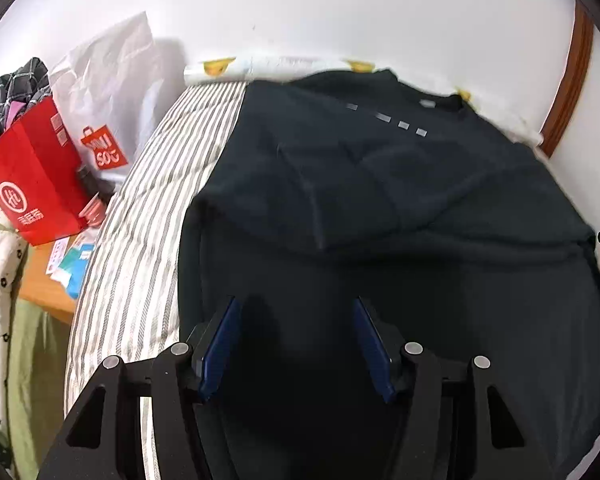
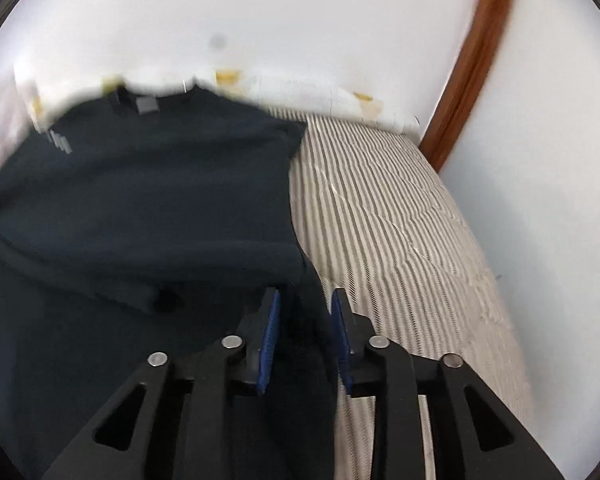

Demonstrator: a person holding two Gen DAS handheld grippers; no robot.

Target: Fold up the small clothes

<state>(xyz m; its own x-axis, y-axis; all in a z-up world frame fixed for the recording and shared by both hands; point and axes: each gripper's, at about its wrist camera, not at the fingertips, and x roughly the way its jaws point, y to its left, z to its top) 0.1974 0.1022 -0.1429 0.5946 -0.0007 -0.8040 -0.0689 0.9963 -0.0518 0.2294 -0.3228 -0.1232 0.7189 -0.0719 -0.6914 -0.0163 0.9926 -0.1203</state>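
While both grippers' fingers gape over the dark shirt (image 1: 380, 200), a bag (image 1: 100, 120) reads "MINISO".

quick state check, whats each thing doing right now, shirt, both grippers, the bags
black shirt: spread on the striped bed cover, sides folded inward
left gripper: open, over the shirt's lower part
right gripper: open, straddling the shirt's right edge
red bag: upright, stuffed with checked cloth
white bag: upright against the wall

A grey-and-white striped bed cover (image 1: 140, 216) fills the lower centre; a plain white wall (image 1: 340, 12) spans the top, a brown wooden trim (image 2: 464, 76) upper right.
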